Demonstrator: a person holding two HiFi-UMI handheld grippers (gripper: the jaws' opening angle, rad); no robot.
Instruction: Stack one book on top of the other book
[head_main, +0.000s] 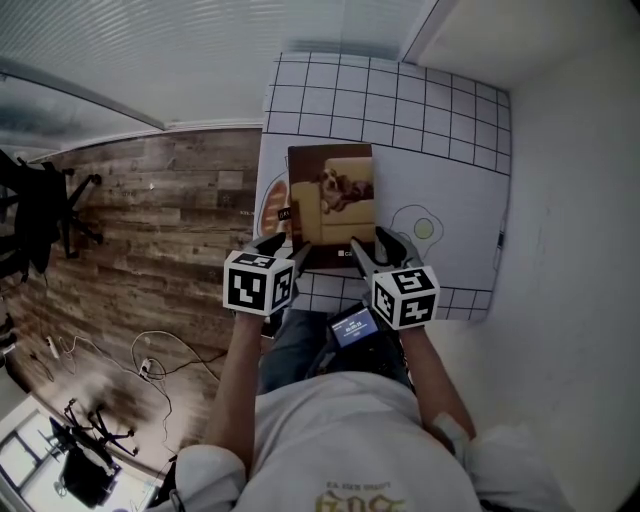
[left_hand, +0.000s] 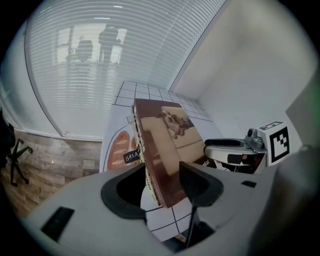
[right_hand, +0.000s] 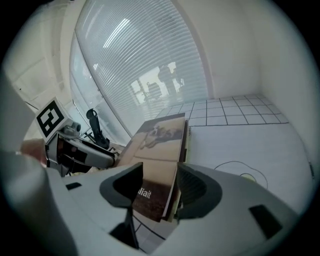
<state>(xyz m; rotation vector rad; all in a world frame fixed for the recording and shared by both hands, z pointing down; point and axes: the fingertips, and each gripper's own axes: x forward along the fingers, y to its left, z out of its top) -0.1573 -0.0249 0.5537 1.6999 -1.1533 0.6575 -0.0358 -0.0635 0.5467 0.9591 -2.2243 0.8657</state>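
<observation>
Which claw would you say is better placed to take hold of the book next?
Probably the right claw: the book nearly fills the space between its jaws, its edge beside one pad. The left claw also straddles a corner, but with a clear gap on one side.

The book (head_main: 332, 205) has a dark brown cover picturing a brown-and-white dog on a cream-yellow sofa (white lettering sits low on the brown). The surface (head_main: 440, 130) is white with a black grid and carries a thin-lined egg drawing (head_main: 420, 228) with a pale yellow yolk. The floor (head_main: 150, 230) is mottled brown planks.
</observation>
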